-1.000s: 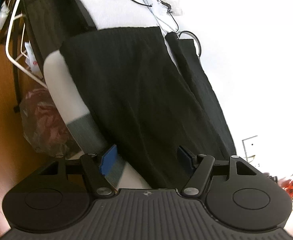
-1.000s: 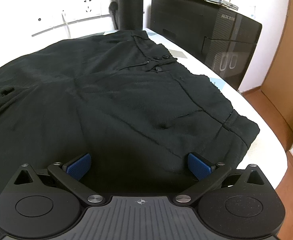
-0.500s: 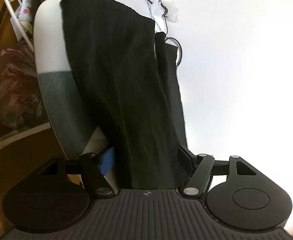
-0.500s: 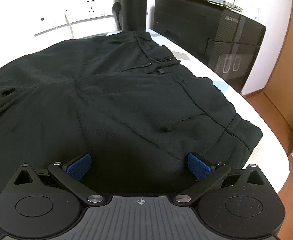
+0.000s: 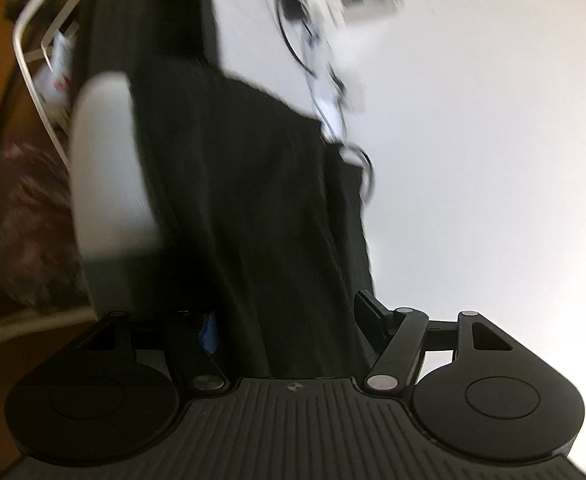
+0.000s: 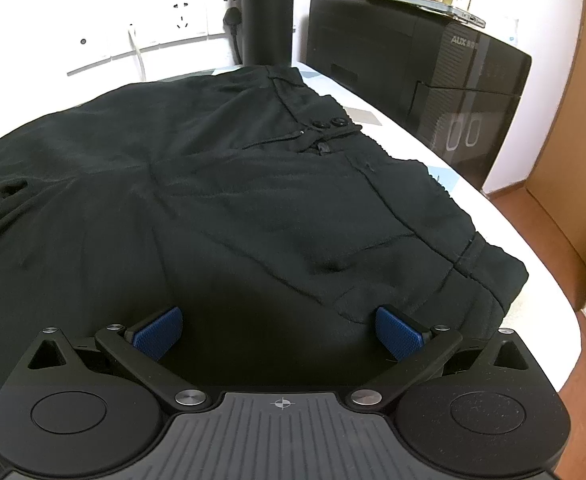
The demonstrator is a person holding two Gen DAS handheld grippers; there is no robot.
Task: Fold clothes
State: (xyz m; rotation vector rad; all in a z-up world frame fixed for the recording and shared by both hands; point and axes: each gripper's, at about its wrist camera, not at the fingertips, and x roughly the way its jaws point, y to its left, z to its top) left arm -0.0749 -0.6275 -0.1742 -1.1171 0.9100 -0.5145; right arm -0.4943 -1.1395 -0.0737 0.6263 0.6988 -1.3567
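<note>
Your left wrist view was smeared by motion, so the cables (image 5: pixel 313 40) at the top and the pinkish bag (image 5: pixel 17 216) at the left edge were too blurred to identify. The black trousers (image 5: pixel 261 216) covered most of the left gripper's (image 5: pixel 289 320) blue pad (image 5: pixel 210 334), so you could not tell whether the cloth was pinched. In your right wrist view the trousers (image 6: pixel 253 208) ran off the left edge, and the items on the black cabinet (image 6: pixel 413 60) were cut by the top.
</note>
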